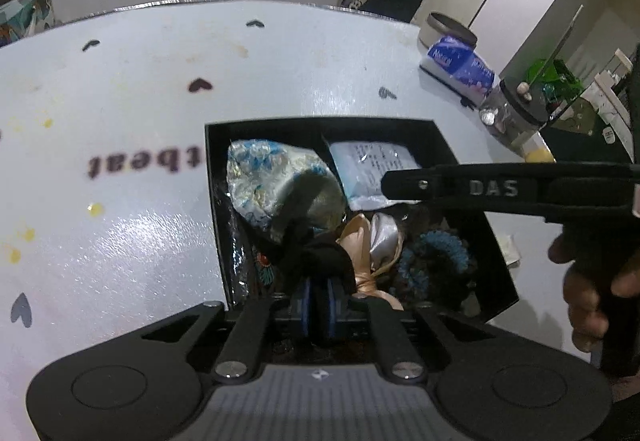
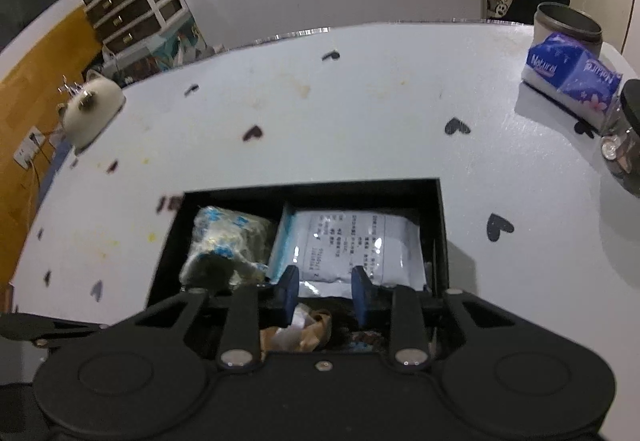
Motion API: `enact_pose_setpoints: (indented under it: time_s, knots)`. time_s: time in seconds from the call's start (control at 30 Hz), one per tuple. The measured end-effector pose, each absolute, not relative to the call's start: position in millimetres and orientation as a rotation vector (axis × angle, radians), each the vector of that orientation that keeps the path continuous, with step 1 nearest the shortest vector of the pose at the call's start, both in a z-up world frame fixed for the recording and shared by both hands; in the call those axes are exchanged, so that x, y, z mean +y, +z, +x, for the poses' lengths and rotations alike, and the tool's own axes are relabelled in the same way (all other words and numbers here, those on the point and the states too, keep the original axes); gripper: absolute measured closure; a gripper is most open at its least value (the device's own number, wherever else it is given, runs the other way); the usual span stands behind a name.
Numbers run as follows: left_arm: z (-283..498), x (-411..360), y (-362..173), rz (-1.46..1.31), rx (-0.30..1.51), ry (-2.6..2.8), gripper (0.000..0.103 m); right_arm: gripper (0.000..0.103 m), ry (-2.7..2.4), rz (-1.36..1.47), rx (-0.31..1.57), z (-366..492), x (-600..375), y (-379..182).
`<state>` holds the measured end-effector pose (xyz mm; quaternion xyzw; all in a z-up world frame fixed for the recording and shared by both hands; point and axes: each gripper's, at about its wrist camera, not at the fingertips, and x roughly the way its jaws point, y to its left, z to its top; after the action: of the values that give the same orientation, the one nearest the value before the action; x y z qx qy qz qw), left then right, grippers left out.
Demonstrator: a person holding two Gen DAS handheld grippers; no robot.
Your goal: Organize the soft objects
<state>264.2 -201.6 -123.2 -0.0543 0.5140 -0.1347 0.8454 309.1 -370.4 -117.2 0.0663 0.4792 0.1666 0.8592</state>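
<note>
A black divided box (image 1: 216,201) sits on the white table. It holds a blue-and-gold satin pouch (image 1: 276,185), a white sealed packet (image 1: 372,169), satin ribbons (image 1: 372,241) and a blue crochet piece (image 1: 436,253). My left gripper (image 1: 318,301) is shut on a black fabric piece (image 1: 316,257) just above the box's near-left compartment. My right gripper (image 2: 326,293) is open and empty, low over the box (image 2: 440,225), with the white packet (image 2: 348,241) just beyond its fingertips (image 2: 290,289). The pouch (image 2: 224,241) lies to its left.
At the table's right stand a blue tissue pack (image 1: 460,69), a grey tin (image 1: 448,29) and a jar of coins (image 1: 516,109). A white ceramic figure (image 2: 90,109) sits at the table's left edge. My right gripper's arm (image 1: 508,187) crosses the left wrist view above the box.
</note>
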Motion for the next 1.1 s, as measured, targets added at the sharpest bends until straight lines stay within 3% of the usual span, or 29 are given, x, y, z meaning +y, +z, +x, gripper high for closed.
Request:
enact_pose_setpoints:
  time_s: [0.3,0.57,1.1]
  knots:
    - [248.4,-196.2,-94.4,-0.118,0.998,-0.256,0.055,0.064,0.361,0.161,0.901,282.0,-384.1,-84.8]
    - [228.9,-189.8,-73.0,-0.120,0.930,-0.221,0.030,0.048,0.343,0.165,0.826,256.5,-394.3,-66.4]
    - [177.6,-159.9,-36.7,-0.132,0.786,-0.137,0.004,0.025,0.309,0.144,0.679,196.7,-387.3,-35.7]
